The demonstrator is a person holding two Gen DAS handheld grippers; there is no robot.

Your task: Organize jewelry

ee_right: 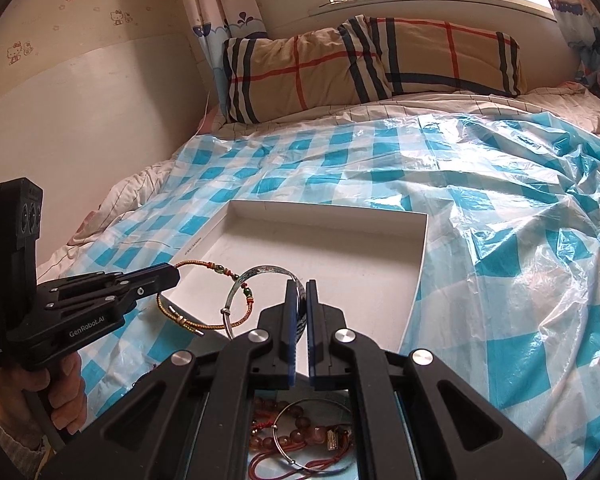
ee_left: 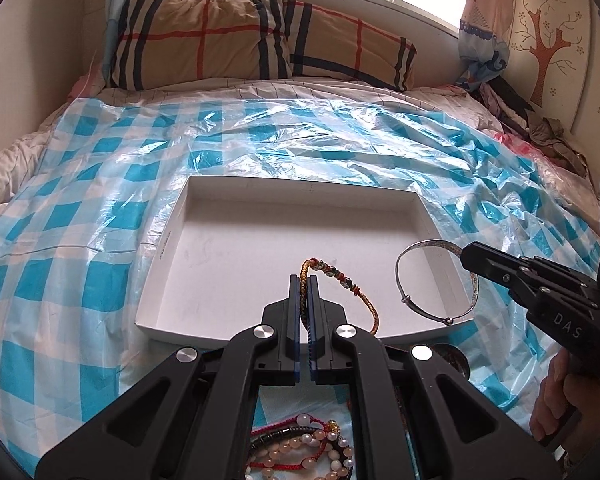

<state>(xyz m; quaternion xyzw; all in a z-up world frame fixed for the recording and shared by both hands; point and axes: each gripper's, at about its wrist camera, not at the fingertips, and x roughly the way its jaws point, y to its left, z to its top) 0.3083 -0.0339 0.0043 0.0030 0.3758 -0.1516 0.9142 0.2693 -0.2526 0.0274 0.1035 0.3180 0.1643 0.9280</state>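
Observation:
My left gripper (ee_left: 304, 280) is shut on a gold braided cord bracelet (ee_left: 370, 304) with small beads, held over the near part of a shallow white box (ee_left: 168, 236). The bracelet also shows in the right wrist view (ee_right: 204, 266), hanging from the left gripper (ee_right: 174, 270). My right gripper (ee_right: 300, 286) is shut on a silver bangle (ee_right: 256, 271) and holds it over the box (ee_right: 418, 264) near its front right corner. The bangle (ee_left: 410, 250) and right gripper (ee_left: 466, 254) show in the left wrist view. The box is empty.
A pile of bead and red-cord bracelets (ee_left: 300, 452) lies on the bed under the grippers, also in the right wrist view (ee_right: 300, 432). A blue-checked plastic sheet (ee_left: 100, 184) covers the bed. Plaid pillows (ee_left: 204, 40) lie at the far end.

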